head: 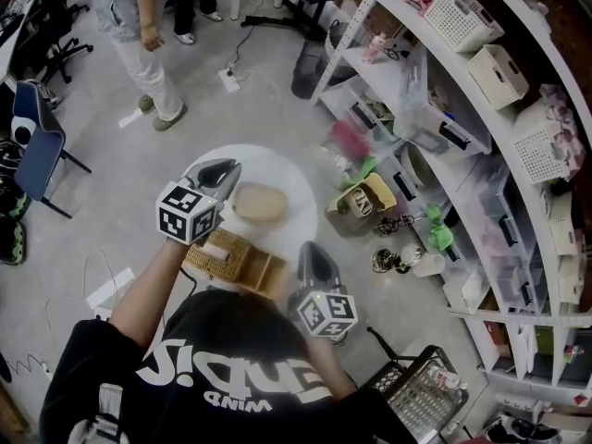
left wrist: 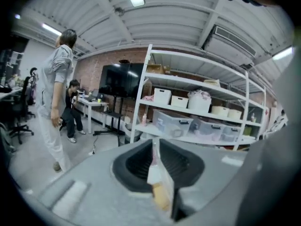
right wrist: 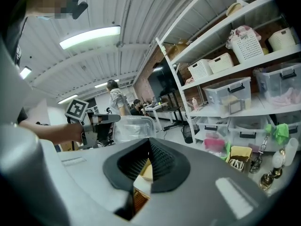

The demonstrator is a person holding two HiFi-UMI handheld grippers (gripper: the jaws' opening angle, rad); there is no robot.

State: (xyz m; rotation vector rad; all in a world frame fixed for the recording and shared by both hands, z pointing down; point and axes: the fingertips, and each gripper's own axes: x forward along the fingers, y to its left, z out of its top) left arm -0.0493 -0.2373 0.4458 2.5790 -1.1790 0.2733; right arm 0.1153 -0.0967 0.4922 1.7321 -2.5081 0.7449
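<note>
Left gripper view: the left gripper [left wrist: 155, 147] jaws pinch a clear bread bag [left wrist: 157, 174]; the right gripper [right wrist: 147, 157] jaws clamp its other edge, probably opening it; the next move calls for even tension.

White shelf rack [head: 350, 37] with storage bins, standing person [head: 146, 61], blue chair [head: 37, 151], wire basket [head: 421, 396]

We are in a lab-like workroom: white shelving [head: 481, 109] loaded with plastic storage bins [left wrist: 174, 124], office chairs [head: 37, 146] on bare grey floor [head: 111, 220], a big dark screen [left wrist: 120, 81] against a brick wall [left wrist: 89, 74].
</note>
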